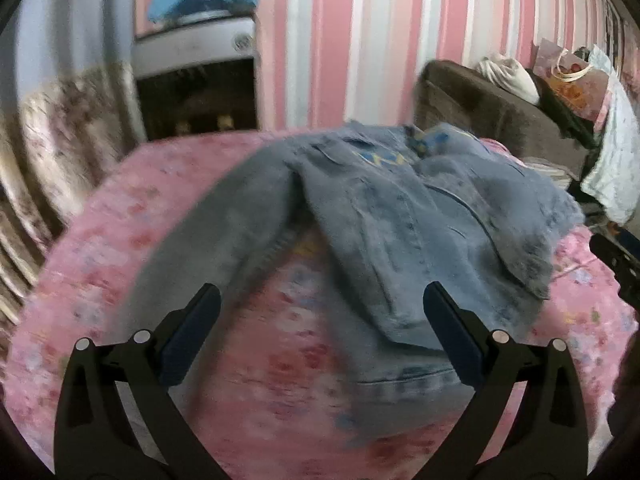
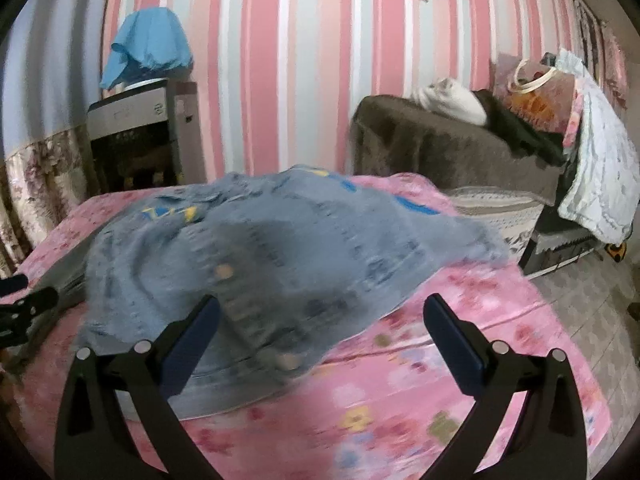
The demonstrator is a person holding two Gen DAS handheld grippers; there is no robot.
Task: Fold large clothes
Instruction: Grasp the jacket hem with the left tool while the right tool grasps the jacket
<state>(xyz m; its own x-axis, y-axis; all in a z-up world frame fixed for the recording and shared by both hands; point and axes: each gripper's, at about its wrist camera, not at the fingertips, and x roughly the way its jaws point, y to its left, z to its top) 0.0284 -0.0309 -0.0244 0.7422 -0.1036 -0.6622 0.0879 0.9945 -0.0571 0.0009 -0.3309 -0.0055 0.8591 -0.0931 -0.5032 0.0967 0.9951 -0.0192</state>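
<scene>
Both hand-held grippers hang released over the bed, holding nothing. Seen from its own camera, the left hand-held gripper (image 1: 322,300) has its fingers spread wide above the near hem of the denim jacket (image 1: 384,216), one finger over the gap between the jacket's body and its grey-looking sleeve (image 1: 208,216). The right hand-held gripper (image 2: 322,312) is spread the same way above the jacket's near edge, where metal buttons (image 2: 224,271) show on the cloth.

The jacket lies rumpled on the pink flowered bedspread (image 1: 280,364), toward the far edge of the bed and nearer its far right corner, with a bit of blue and yellow print (image 1: 380,157) showing near the collar. One sleeve trails toward the near left; the rest is bunched, with a flap turned over on the right.

By the look of it, folding has barely begun: the garment is neither flat nor squared. The next move probably calls for each gripper to come down on a hem corner or a shoulder, pinch a single layer, and draw the cloth flat before any fold. Both views are blurred, so seams and edges are hard to pick out.
</scene>
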